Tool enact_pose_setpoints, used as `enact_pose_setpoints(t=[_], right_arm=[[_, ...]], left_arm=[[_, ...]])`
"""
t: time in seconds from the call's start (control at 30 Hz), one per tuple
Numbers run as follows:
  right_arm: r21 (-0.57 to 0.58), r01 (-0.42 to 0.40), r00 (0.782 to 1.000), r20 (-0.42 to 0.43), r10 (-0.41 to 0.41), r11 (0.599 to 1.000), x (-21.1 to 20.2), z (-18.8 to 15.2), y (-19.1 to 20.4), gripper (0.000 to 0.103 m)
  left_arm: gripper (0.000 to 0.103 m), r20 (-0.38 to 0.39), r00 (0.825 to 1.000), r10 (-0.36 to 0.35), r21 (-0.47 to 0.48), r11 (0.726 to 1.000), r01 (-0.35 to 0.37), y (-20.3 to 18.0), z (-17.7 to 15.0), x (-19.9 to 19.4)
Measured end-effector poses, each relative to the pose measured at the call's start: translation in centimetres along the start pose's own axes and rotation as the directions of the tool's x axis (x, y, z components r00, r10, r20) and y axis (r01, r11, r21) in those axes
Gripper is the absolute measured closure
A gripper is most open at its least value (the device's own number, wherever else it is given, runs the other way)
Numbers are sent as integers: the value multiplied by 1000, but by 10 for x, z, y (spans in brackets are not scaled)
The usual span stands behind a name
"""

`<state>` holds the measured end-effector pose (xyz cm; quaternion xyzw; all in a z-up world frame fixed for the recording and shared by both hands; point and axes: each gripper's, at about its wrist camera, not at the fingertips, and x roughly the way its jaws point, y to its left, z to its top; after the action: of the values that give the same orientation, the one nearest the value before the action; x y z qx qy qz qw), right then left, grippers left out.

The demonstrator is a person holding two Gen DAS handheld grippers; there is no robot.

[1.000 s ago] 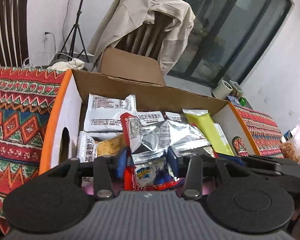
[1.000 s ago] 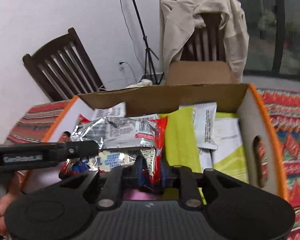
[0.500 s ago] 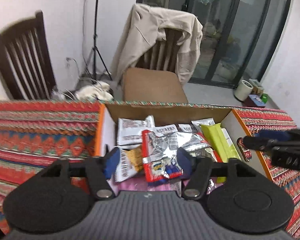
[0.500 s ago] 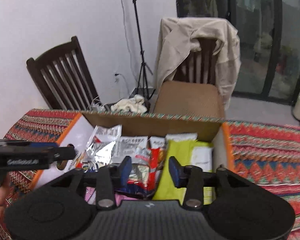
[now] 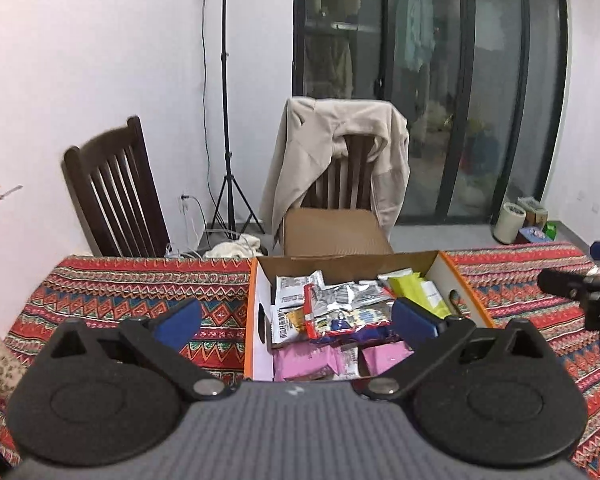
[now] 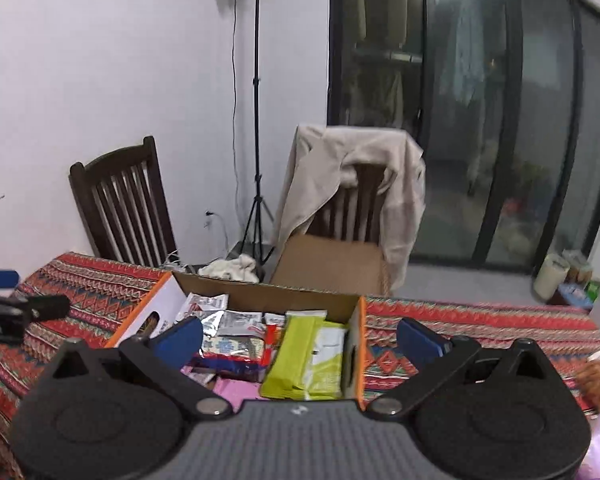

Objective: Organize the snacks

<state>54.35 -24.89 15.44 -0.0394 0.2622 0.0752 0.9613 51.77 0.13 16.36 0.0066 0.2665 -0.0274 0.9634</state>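
Cardboard box mid-table holds the snacks; left gripper and right gripper just opened, empty. Next: fetch loose snacks by the right edge.

The pink packets lie half buried under other snacks, their near ends hidden behind the left claw's body.

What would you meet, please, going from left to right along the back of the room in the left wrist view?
Empty dark wooden chair → black light stand → chair draped with a beige jacket → dark glass doors → white cylindrical bin on the floor.
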Motion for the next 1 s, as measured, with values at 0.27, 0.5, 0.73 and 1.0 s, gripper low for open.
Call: enact_pose_setpoints(t=[0.27,0.5,0.73,1.0], right_arm=[[-5,1,999,39,-1,1000,-51,-15,4,0],[-26,18,996,82,-16,999,-101,-38,13,0],[-52,15,990,138,-7,999,-170,-104,25,0],[-30,-20,981,195,26,999,-250,-203,38,0]], left_arm=[[0,63,998,-29,39,999,26,-13,-17,-57],[0,124,991,-53,25,998,51,-16,-52,-110],[0,162,985,-57,20,998,54,-13,-139,-177],[0,188,982,-20,54,999,10,-10,-239,-245]])
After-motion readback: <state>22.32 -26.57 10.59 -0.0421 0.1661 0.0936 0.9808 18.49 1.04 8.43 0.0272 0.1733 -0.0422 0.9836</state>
